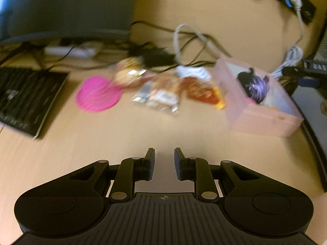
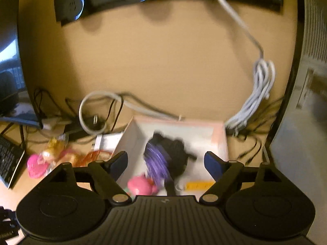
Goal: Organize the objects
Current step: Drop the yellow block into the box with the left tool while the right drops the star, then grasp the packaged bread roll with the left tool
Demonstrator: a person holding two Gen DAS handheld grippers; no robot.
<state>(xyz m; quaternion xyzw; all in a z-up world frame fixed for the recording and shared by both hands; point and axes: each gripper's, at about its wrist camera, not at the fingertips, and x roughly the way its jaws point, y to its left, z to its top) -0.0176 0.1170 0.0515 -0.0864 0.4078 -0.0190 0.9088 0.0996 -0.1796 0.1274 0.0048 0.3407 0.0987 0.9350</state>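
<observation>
Pink box (image 2: pixel 221 140) contents blurred — purple-black bundle (image 2: pixel 161 159) inside

Warm, dim light; both views motion-blurred, with fisheye bending at the edges.

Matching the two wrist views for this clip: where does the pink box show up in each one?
Left wrist: the pink box sits at the right, beyond the open left gripper, right of the snack packets.
Right wrist: the box is at lower centre, right beneath the wide-open right gripper.
Shared landmark: the purple and black bundle lying inside the box.
</observation>
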